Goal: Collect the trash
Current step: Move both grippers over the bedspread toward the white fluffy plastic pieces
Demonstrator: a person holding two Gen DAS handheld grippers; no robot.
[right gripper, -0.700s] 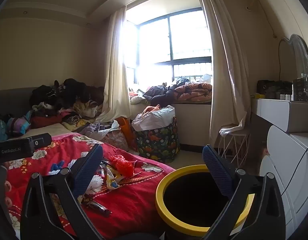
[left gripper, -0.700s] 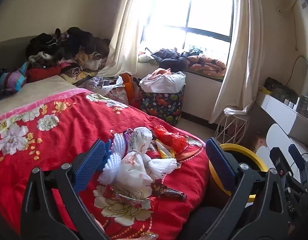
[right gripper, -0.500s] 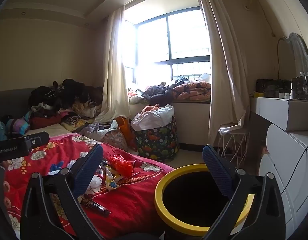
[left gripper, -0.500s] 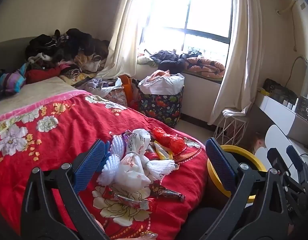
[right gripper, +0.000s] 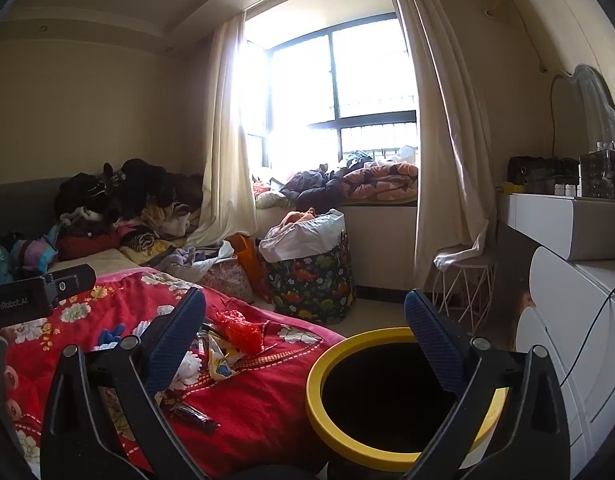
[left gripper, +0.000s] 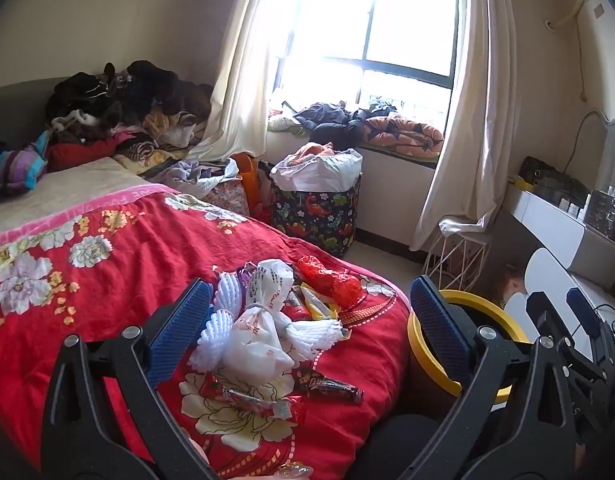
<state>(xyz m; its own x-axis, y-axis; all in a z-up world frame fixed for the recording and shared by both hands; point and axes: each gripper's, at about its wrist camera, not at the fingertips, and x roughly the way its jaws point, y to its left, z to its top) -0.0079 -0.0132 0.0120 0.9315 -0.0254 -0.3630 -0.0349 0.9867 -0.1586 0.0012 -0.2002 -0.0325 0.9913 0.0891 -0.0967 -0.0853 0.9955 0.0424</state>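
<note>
Trash lies in a heap on the red flowered bedspread [left gripper: 107, 272]: a knotted white plastic bag [left gripper: 259, 332], white foam netting [left gripper: 319, 332], a crumpled red wrapper [left gripper: 331, 280], a dark tube [left gripper: 333, 384] and a flat candy wrapper [left gripper: 255, 400]. My left gripper [left gripper: 307, 328] hovers open over this heap, nothing between its blue pads. A yellow-rimmed black bin [right gripper: 387, 396] stands by the bed's corner. My right gripper [right gripper: 307, 336] hangs open just above the bin's near rim, empty. The red wrapper [right gripper: 239, 330] and dark tube [right gripper: 195, 416] also show in the right wrist view.
A dinosaur-print hamper [left gripper: 315, 208] stuffed with laundry stands by the window. Clothes are piled at the bed's head [left gripper: 119, 108]. A white wire stool [left gripper: 459, 252] and a white dresser [right gripper: 567, 320] line the right side. The left gripper's body [right gripper: 35, 296] shows at the left edge.
Both grippers drifted slightly; the trash heap and the bin keep their places. Both jaws stay wide apart.
</note>
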